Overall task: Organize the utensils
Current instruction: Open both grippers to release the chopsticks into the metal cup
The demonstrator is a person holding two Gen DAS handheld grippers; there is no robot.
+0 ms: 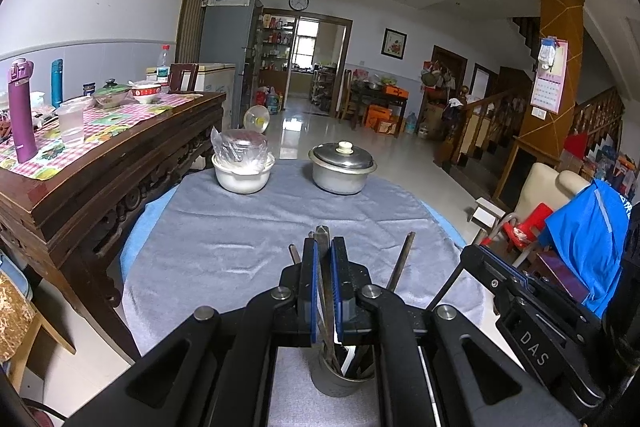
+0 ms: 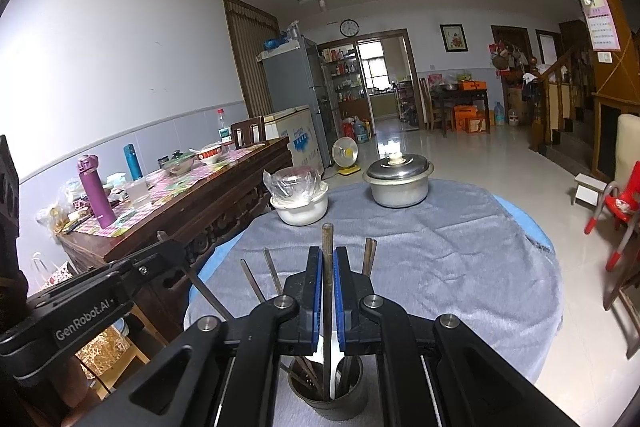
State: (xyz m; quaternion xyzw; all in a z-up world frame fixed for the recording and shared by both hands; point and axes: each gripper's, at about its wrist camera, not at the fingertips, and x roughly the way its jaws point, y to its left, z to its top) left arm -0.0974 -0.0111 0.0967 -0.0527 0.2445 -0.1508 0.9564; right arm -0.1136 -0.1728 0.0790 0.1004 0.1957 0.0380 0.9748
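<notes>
A grey metal cup (image 1: 340, 375) (image 2: 328, 393) stands on the near part of the round table, directly below both grippers, with several brown chopsticks (image 1: 401, 261) (image 2: 370, 255) leaning in it. My left gripper (image 1: 324, 247) is shut on one upright chopstick (image 1: 322, 233) whose lower end reaches into the cup. My right gripper (image 2: 329, 255) is shut on another upright chopstick (image 2: 328, 235) that also stands in the cup. Each gripper shows in the other's view, the right gripper (image 1: 516, 287) at the right and the left gripper (image 2: 100, 291) at the left.
A grey cloth (image 1: 248, 243) covers the table. At its far edge stand a white pot with a plastic-wrapped bowl (image 1: 243, 171) and a lidded metal pot (image 1: 343, 167). A dark wooden sideboard (image 1: 100, 163) with bottles and bowls lies left; a red chair (image 2: 616, 203) stands right.
</notes>
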